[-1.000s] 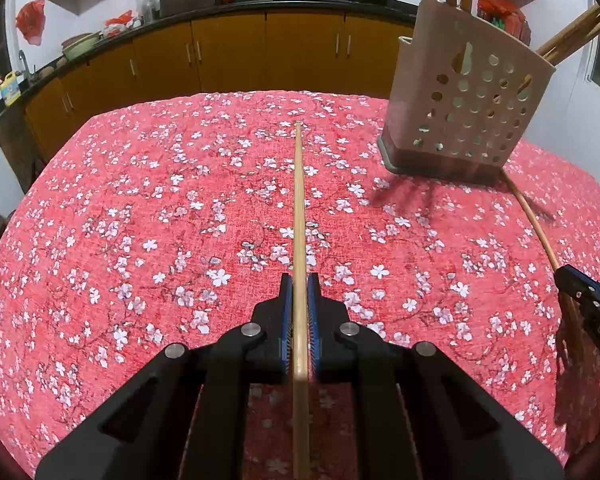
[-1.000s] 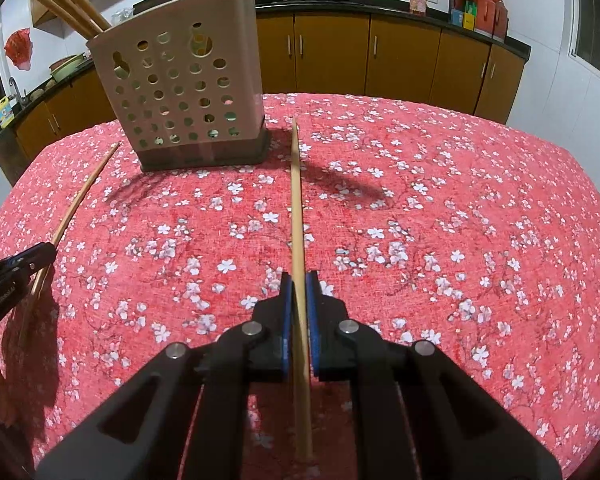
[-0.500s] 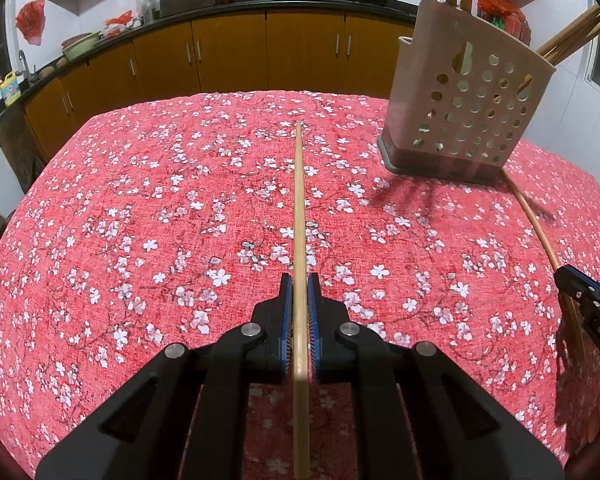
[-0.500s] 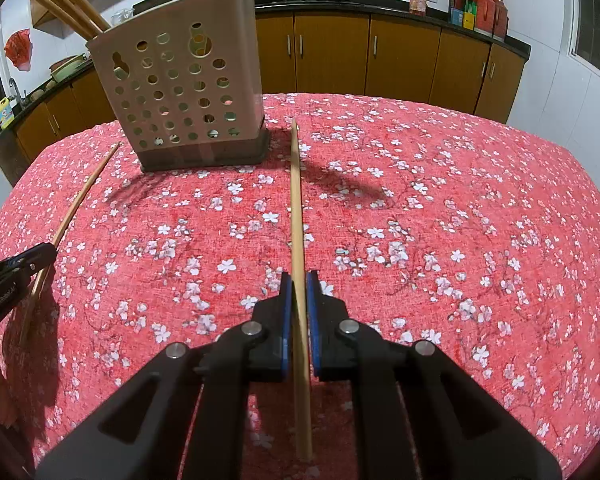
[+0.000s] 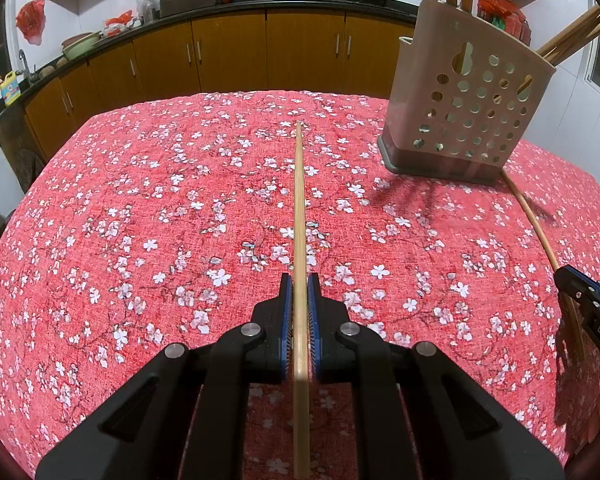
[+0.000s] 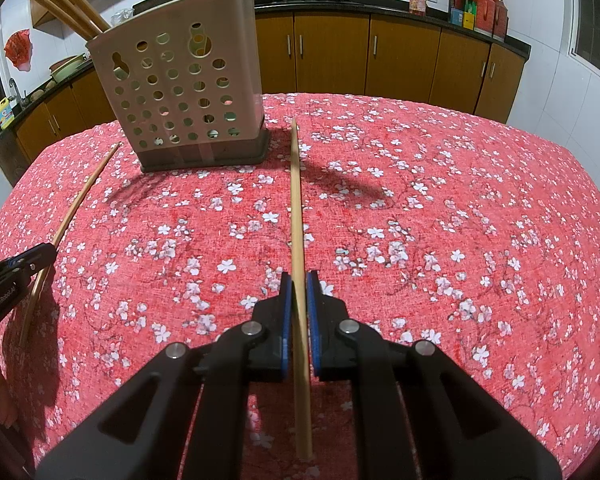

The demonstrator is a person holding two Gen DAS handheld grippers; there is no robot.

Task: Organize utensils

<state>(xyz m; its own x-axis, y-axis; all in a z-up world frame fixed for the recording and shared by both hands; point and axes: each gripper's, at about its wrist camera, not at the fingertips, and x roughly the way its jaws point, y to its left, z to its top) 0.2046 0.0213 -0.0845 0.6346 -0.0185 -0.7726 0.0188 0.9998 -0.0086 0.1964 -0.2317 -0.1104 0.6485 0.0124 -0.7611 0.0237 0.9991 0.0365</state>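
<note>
Left view: left tool clamped on a chopstick, unchanged from a second ago; holder at two o'clock. Right view: right tool likewise gripping its chopstick, probably paused before loading; holder at eleven o'clock.

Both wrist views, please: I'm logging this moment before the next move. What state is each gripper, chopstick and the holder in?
Left gripper: shut on a chopstick.
Left chopstick: clamped between the pads, pointing forward along the fingers.
Right gripper: shut on a chopstick.
Right chopstick: clamped, slightly skewed in the grip.
Holder: upright on the tablecloth, already holding several chopsticks.
</note>
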